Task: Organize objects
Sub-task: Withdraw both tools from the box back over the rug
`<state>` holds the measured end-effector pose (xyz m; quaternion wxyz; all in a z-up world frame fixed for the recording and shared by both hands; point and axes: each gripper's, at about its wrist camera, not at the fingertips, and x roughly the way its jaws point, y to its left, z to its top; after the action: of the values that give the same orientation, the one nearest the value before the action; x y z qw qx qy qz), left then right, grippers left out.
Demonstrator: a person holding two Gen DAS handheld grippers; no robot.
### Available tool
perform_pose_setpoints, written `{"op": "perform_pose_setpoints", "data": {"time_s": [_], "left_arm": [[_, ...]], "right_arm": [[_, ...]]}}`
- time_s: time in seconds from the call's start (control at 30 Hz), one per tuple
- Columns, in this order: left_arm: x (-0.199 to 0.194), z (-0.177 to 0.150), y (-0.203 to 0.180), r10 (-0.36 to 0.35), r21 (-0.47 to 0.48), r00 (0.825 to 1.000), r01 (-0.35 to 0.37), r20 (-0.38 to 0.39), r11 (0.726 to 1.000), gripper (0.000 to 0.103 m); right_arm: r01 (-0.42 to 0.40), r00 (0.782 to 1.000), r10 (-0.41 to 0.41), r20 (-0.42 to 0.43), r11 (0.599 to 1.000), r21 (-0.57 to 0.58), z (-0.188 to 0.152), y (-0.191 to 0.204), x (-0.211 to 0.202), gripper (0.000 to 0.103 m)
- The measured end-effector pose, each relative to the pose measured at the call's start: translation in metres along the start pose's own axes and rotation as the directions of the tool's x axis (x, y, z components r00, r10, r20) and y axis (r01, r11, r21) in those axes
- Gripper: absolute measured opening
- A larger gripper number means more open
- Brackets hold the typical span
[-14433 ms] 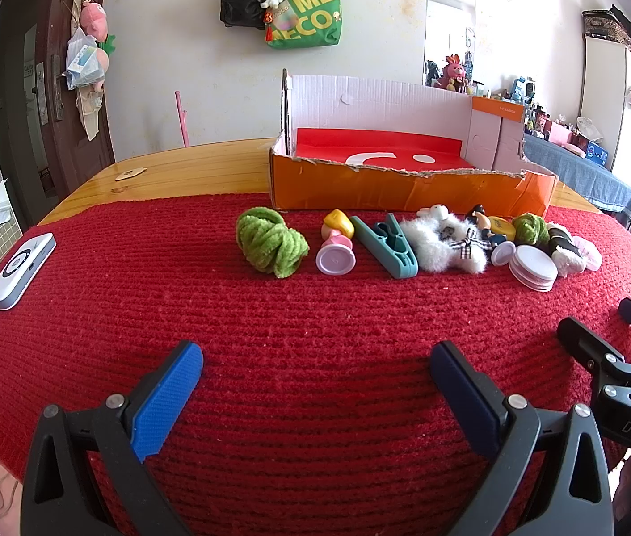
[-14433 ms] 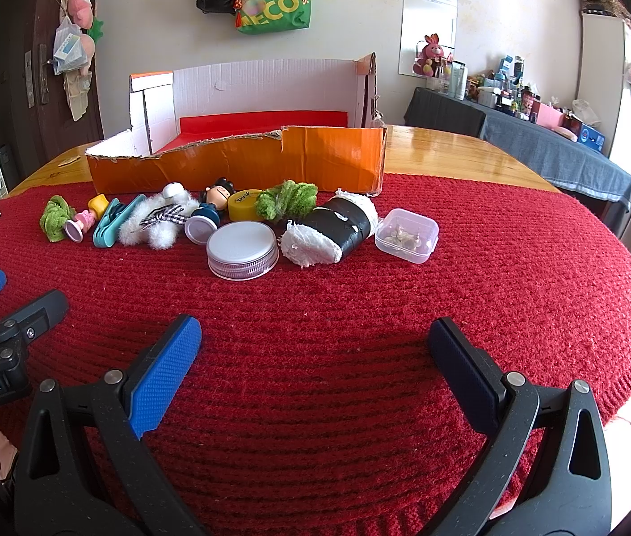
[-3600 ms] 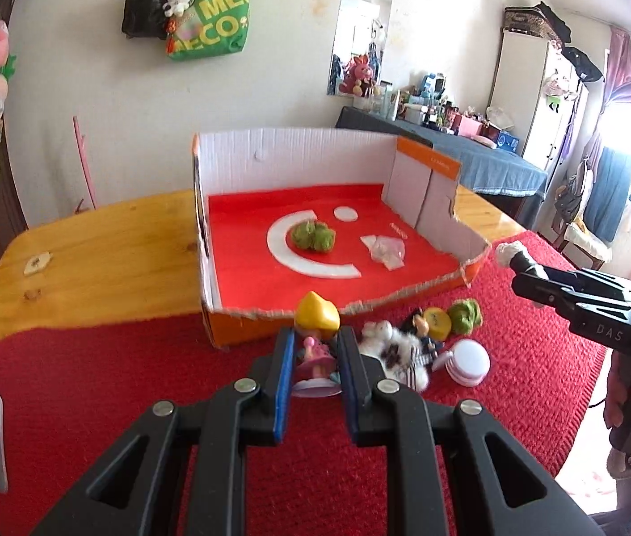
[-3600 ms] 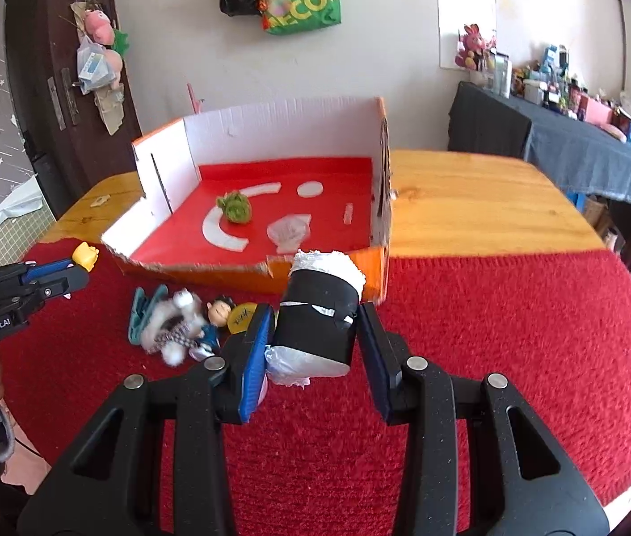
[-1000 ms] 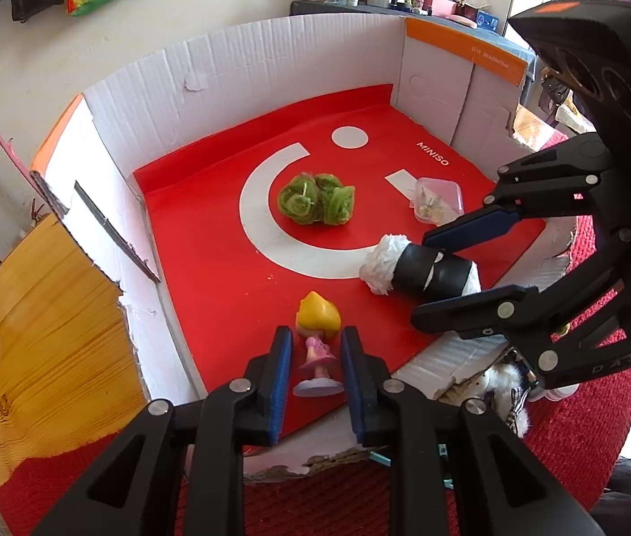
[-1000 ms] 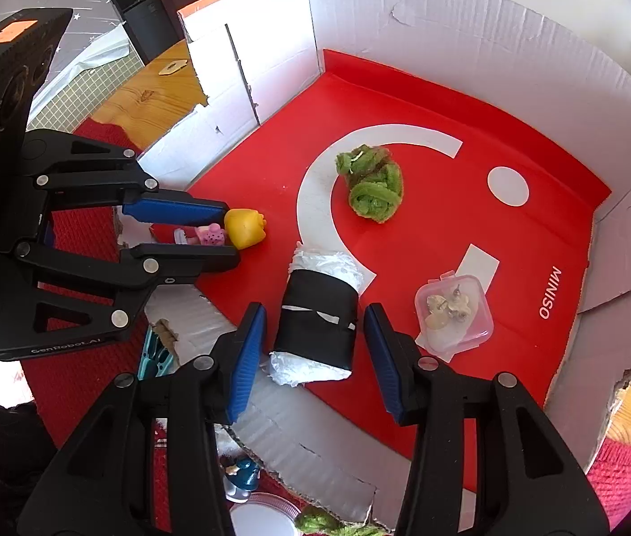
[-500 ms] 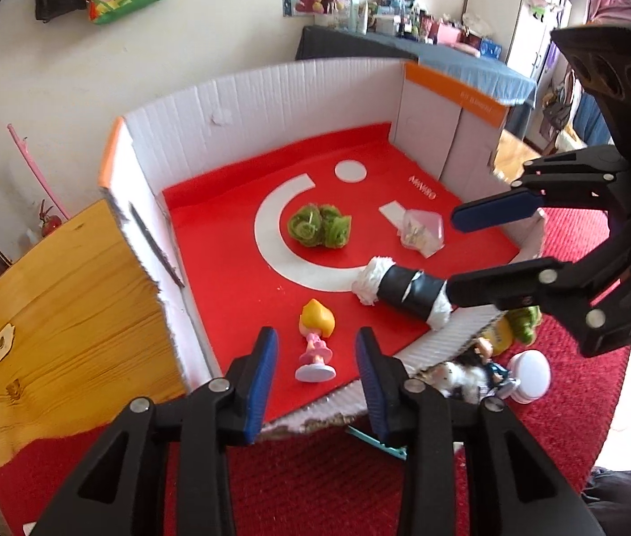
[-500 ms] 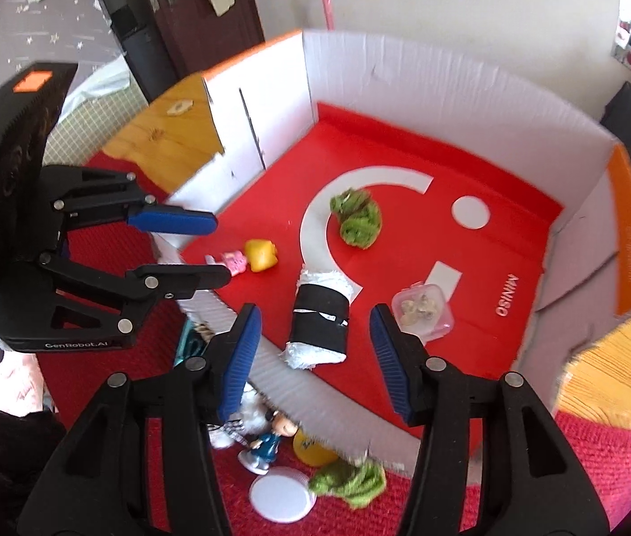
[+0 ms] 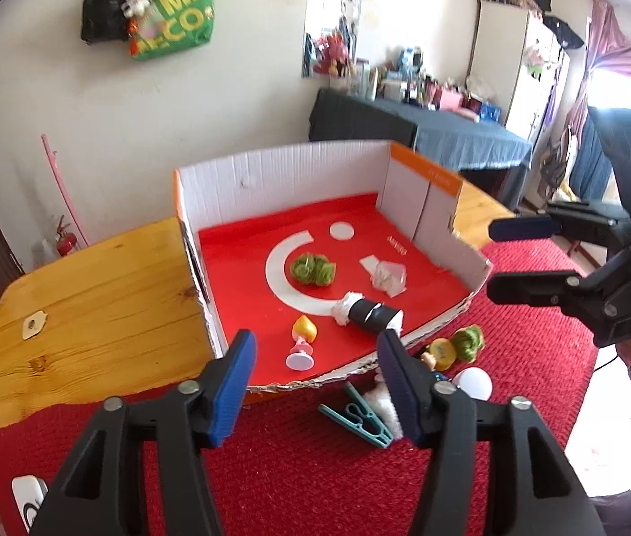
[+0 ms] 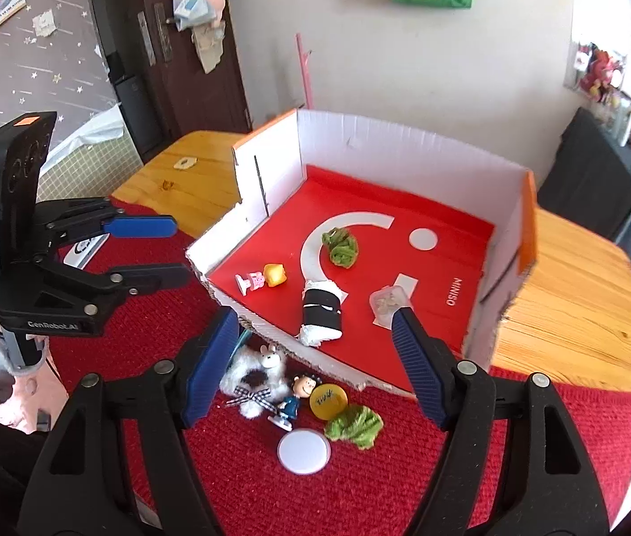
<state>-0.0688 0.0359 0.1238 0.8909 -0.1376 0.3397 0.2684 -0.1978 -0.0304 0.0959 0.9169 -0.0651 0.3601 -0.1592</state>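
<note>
An open cardboard box [image 9: 279, 169] [image 10: 405, 138] with a red floor holds a green pompom [image 9: 313, 269] [image 10: 340, 248], a clear small case [image 9: 389, 276] [image 10: 388, 301], a black-and-white roll [image 9: 371, 311] [image 10: 322, 311] and a pink doll with yellow hair [image 9: 302, 343] [image 10: 262, 279]. My left gripper [image 9: 315, 375] hovers in front of the box, jaws opening, nothing between them. My right gripper [image 10: 311, 357] also hangs before the box, jaws opening and empty. On the red cloth lie a teal clip [image 9: 355, 413], a white plush [image 10: 255, 379], a small figure [image 10: 291, 399], a yellow disc [image 10: 328, 399], a green pompom [image 10: 353, 424] and a white lid [image 10: 303, 450].
The wooden table [image 9: 92, 295] [image 10: 570, 303] extends left and right of the box. A white remote [image 9: 29, 498] [image 10: 87, 245] lies on the red cloth [image 9: 315, 469] at the left. A dark door [image 10: 172, 44] and a wall with hanging bags [image 9: 150, 13] stand behind.
Both grippers let go of the doll and the roll inside the box, opened wider, and pulled back and up out of the box.
</note>
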Motion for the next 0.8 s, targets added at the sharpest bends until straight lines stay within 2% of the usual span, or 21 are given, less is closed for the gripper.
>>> {"op": "perform_pose_setpoints", "data": {"time_s": [0.27,0.4,0.63,0.8], "left_arm": [[-0.034,-0.011,-0.010,0.007,-0.054,0.995,-0.001,0.101,0.999,0.072],[-0.041,-0.019,-0.014,0.011,-0.073,0.991,-0.002,0.134,0.997,0.077],[-0.051,-0.039,-0.019,0.051,-0.116,0.985,-0.032,0.164,0.993,0.086],[-0.043,-0.060,-0.027,0.129,-0.162,0.976,-0.100,0.176,0.982,0.097]], "right_arm": [[0.069,0.993,-0.074,0.097,0.996,0.056,-0.025,0.007,-0.034,0.080],[0.119,0.983,-0.128,0.129,0.990,0.079,-0.039,0.012,-0.044,0.081],[0.148,0.972,-0.171,0.161,0.978,0.147,-0.066,0.015,-0.053,0.086],[0.226,0.944,-0.267,0.195,0.952,0.208,-0.090,0.016,-0.052,0.088]]}}
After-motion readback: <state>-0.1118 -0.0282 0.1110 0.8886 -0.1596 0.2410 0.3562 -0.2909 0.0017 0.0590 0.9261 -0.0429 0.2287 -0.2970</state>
